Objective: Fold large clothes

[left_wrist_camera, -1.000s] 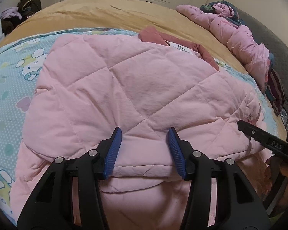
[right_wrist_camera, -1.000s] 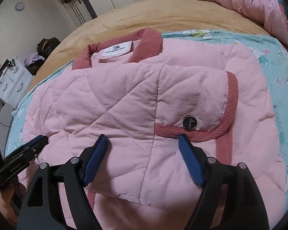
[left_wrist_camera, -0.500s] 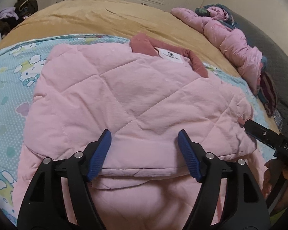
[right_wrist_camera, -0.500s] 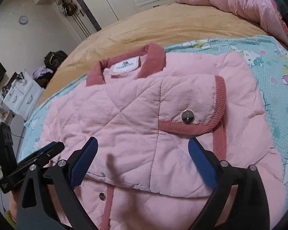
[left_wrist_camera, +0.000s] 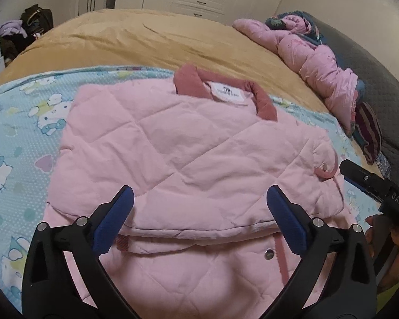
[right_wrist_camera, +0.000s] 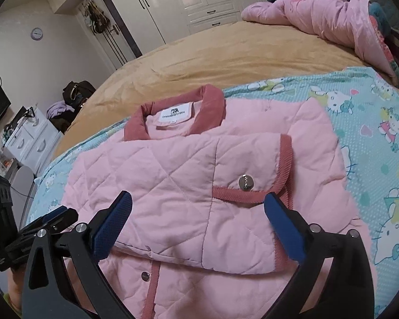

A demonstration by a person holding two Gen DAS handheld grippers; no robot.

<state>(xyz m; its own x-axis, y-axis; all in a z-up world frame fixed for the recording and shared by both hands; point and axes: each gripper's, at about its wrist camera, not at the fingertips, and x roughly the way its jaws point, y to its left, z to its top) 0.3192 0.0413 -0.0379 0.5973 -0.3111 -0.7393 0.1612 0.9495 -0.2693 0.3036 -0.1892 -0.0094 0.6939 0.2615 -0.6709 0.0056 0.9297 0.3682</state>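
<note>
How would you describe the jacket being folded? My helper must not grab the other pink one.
On the bed, find the Hello Kitty sheet; the quilted pink jacket lies flat on it. Unlike the shiny pink coat heaped by the headboard, it has a dark rose collar, a white label and rose-trimmed pocket flap.
</note>
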